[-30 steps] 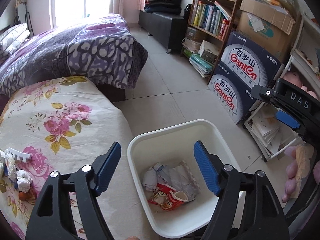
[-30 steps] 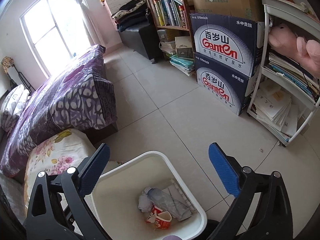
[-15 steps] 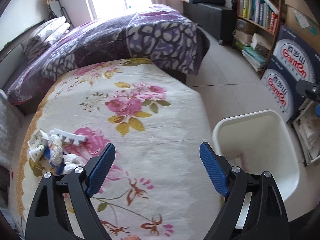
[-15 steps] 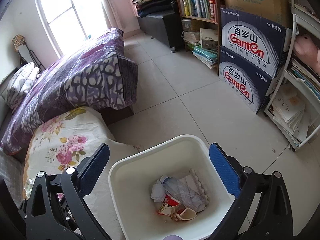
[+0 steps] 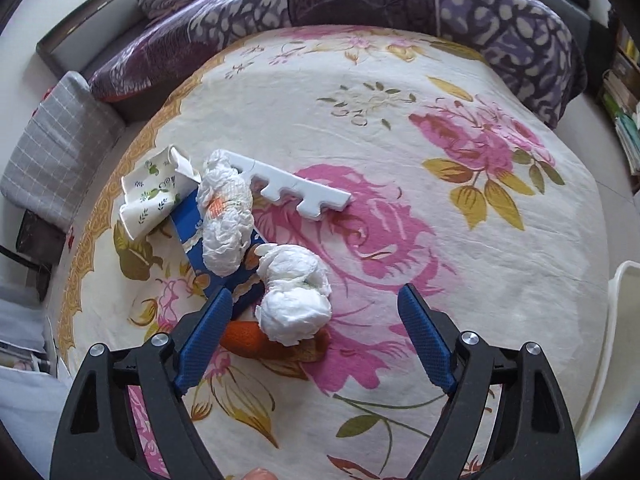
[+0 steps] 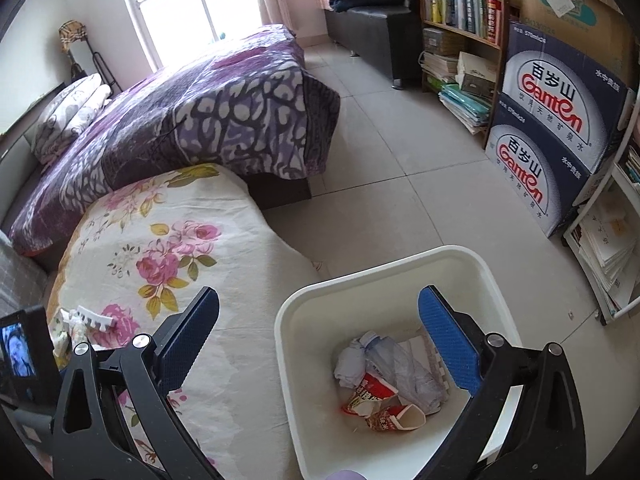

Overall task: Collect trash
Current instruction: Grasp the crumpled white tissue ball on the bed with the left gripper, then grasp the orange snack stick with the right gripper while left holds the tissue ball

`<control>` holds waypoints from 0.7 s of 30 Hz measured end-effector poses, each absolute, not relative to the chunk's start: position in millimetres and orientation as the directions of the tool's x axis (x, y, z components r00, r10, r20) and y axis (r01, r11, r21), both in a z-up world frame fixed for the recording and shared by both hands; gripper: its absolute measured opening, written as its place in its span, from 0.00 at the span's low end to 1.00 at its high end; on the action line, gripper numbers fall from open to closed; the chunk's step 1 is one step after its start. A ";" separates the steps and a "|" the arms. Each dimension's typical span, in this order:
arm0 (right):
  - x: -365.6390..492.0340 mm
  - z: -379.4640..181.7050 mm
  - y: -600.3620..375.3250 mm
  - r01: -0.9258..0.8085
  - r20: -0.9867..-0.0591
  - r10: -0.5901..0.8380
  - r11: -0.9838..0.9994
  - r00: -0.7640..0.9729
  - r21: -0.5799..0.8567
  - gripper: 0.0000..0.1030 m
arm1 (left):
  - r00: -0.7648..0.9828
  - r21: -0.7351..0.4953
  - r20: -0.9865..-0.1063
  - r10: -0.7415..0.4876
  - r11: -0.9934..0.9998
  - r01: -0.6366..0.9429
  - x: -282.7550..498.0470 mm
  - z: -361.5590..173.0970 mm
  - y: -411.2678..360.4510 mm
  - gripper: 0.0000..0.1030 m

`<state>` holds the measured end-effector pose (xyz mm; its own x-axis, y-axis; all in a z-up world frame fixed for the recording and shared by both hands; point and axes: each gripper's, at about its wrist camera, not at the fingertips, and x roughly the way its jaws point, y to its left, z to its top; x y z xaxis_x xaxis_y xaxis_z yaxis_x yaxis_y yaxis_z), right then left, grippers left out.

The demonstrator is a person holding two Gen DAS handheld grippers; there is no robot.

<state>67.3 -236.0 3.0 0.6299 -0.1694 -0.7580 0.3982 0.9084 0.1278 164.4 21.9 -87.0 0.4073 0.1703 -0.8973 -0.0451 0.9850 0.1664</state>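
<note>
Bedroom, daylight from window (image 6: pixel 176 4). Beige tiled floor (image 6: pixel 400 168). Bed (image 6: pixel 168 240) with floral sheet, purple patterned blanket (image 6: pixel 208 120). Wooden bookshelf (image 6: pixel 460 12) along right wall, stacked water cartons (image 6: pixel 556 120), dark bench (image 6: pixel 376 28) with folded clothes.

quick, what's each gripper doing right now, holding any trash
left gripper: open, holding nothing, jaws just been closing, above a tissue wad.
right gripper: open, holding nothing, over the bin.
</note>
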 end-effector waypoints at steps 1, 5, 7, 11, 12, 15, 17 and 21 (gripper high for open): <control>70.0 1.3 -229.0 0.370 -0.761 -0.152 0.921 0.631 0.123 0.93 | 0.391 0.150 -0.907 0.157 0.988 -0.048 166.5 -89.6 27.0 0.72; 79.4 -5.3 -202.6 0.284 -0.768 -0.119 0.955 0.629 0.085 0.93 | 0.359 0.131 -0.923 0.136 0.991 -0.040 169.9 -97.5 37.8 0.46; 83.7 -9.7 -189.9 0.237 -0.776 -0.088 0.968 0.624 0.080 0.93 | 0.348 0.092 -0.932 0.096 0.995 -0.029 169.7 -99.6 45.6 0.34; 93.8 -20.8 -162.7 0.124 -0.798 -0.002 0.988 0.603 0.092 0.93 | 0.385 0.034 -0.922 0.032 0.999 -0.002 161.6 -85.7 59.0 0.32; 96.2 -23.9 -156.0 0.098 -0.804 0.017 0.991 0.595 0.093 0.93 | 0.395 0.011 -0.919 0.009 1.000 0.003 158.7 -79.3 64.3 0.31; 103.8 -34.5 -131.2 0.005 -0.819 0.085 0.994 0.567 0.107 0.93 | 0.426 -0.049 -0.904 -0.047 0.999 0.006 150.0 -56.4 83.3 0.31; 107.0 -40.7 -111.4 -0.074 -0.826 0.126 0.992 0.550 0.102 0.93 | 0.461 -0.071 -0.885 -0.062 0.997 -0.001 144.0 -38.1 98.4 0.31; 106.6 -53.9 -53.1 -0.303 -0.835 0.181 0.953 0.519 0.018 0.93 | 0.519 -0.139 -0.849 -0.099 0.989 -0.039 134.6 -5.7 135.7 0.31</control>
<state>106.6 -53.1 -53.9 0.5194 0.1809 -0.8352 -0.3028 0.9529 0.0181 134.6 135.7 -5.7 0.5192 -0.0987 -0.8490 -0.0394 0.9895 -0.1391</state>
